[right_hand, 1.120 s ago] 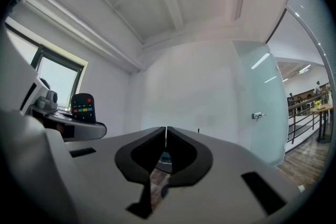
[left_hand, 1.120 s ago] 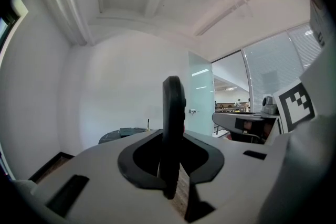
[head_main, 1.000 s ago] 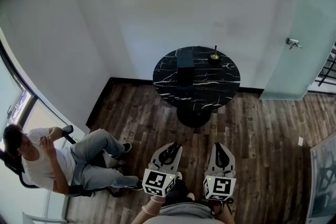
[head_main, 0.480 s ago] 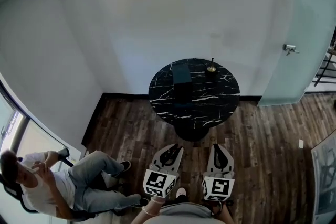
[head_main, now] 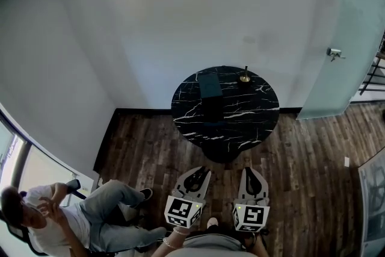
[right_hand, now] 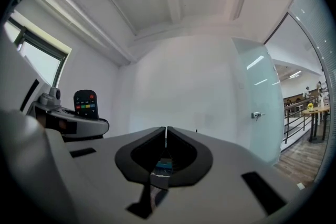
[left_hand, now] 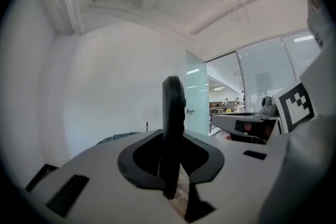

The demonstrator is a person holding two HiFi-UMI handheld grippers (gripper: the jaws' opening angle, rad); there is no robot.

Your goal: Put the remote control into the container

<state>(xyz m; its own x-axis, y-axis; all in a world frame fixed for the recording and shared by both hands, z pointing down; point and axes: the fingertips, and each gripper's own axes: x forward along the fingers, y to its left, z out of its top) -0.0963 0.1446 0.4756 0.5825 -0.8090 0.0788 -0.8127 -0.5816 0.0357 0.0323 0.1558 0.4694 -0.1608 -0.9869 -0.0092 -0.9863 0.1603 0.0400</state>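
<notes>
Short of the black marble table (head_main: 240, 114) bearing the dark rectangular container (head_main: 210, 86), the left gripper (head_main: 195, 173) pinches the black remote control (left_hand: 172, 128) edge-on in its jaws for transport; the right gripper (head_main: 252, 173) has its jaws pressed together, empty.

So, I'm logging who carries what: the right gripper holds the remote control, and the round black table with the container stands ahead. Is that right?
Not quite. The remote control is clamped upright in the left gripper, as the left gripper view shows; the right gripper is shut and empty. The round black table with the container does stand ahead.
</notes>
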